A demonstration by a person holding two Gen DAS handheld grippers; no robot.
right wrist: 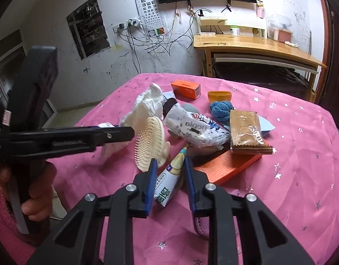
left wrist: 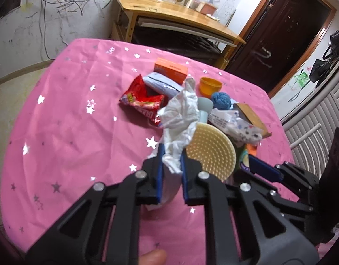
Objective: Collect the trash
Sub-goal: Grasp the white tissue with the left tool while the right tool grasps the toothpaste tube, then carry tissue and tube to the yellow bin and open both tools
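Observation:
My left gripper (left wrist: 171,154) is shut on a crumpled white tissue (left wrist: 180,114) and holds it above the pink tablecloth (left wrist: 70,132); the tissue also shows in the right wrist view (right wrist: 147,103), pinched by the left gripper (right wrist: 132,132). My right gripper (right wrist: 169,165) stands around a white and yellow snack wrapper (right wrist: 169,176), its blue pads close on both sides; its finger shows in the left wrist view (left wrist: 264,167). A red snack bag (left wrist: 143,101), a white printed tissue pack (right wrist: 196,128) and a brown wrapper (right wrist: 246,130) lie in the pile.
Also on the table are a cream bristle brush (right wrist: 149,141), an orange box (right wrist: 186,89), an orange cup (right wrist: 220,96), a blue yarn ball (right wrist: 220,108) and an orange tray (right wrist: 226,165). A wooden desk (right wrist: 257,46) stands behind the table.

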